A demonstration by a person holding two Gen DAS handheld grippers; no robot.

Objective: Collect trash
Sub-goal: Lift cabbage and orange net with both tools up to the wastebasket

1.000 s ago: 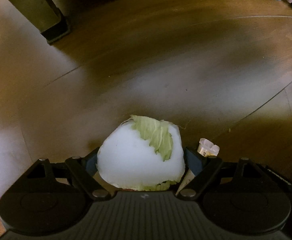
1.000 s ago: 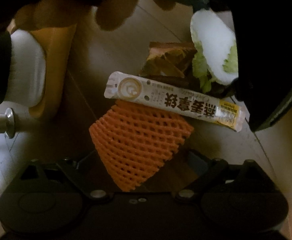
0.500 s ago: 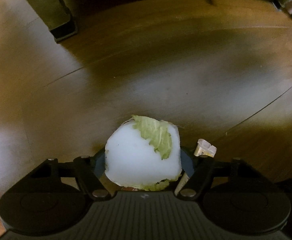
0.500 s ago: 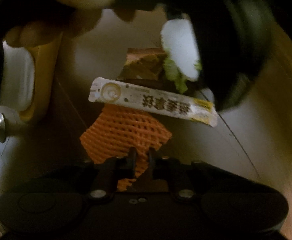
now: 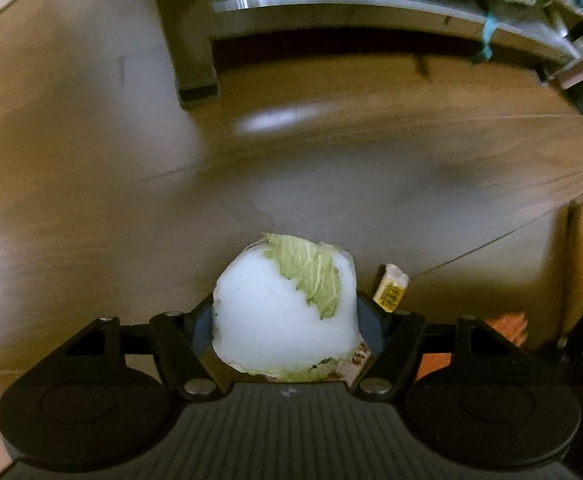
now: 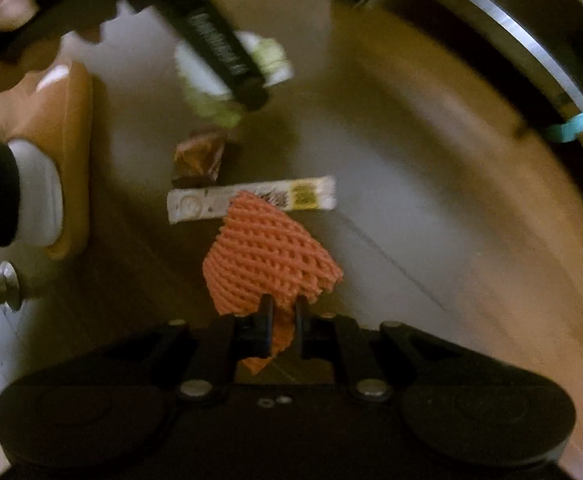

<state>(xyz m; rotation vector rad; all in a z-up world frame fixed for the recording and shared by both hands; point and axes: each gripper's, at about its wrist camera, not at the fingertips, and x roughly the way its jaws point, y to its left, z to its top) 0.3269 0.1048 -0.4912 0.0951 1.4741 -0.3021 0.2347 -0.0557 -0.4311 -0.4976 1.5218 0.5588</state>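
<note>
**Inspector:** State of the right gripper (image 6: 283, 312), please.

**Assistant:** Jaws were together, clamped on the lower corner of the net (image 6: 267, 256). The net hung clear of the floor (image 6: 431, 208), with the sachet (image 6: 251, 199) on the floor behind it.

**Inspector:** And the left gripper (image 5: 287, 316)?

**Assistant:** Jaws stood wide but pressed on the cabbage (image 5: 283, 312), one pad on each flank. The cabbage sat between them, off the floor.

**Inspector:** Your judgement on the carry?

**Assistant:** Both loads looked secure. I would keep both grippers pointing down and move steadily; the net was pinched only at one corner and could slip or tear if swung. The cabbage was smooth and rounded, so the squeeze should not slacken. No bin showed in either view.

**Inspector:** Materials?

**Assistant:** The net was orange foam mesh, soft, open-celled, roughly fan-shaped. The cabbage was a dome of waxy white rib with one crinkled green leaf. The sachet was a long flat printed packet, white with a yellow end.

**Inspector:** Beyond the sachet?

**Assistant:** A crumpled brown wrapper (image 6: 199, 156) lay just past it, on glossy wood planks. Further still, a table leg (image 5: 187, 32) and a metal rail (image 5: 371, 4), both blurred.
</note>
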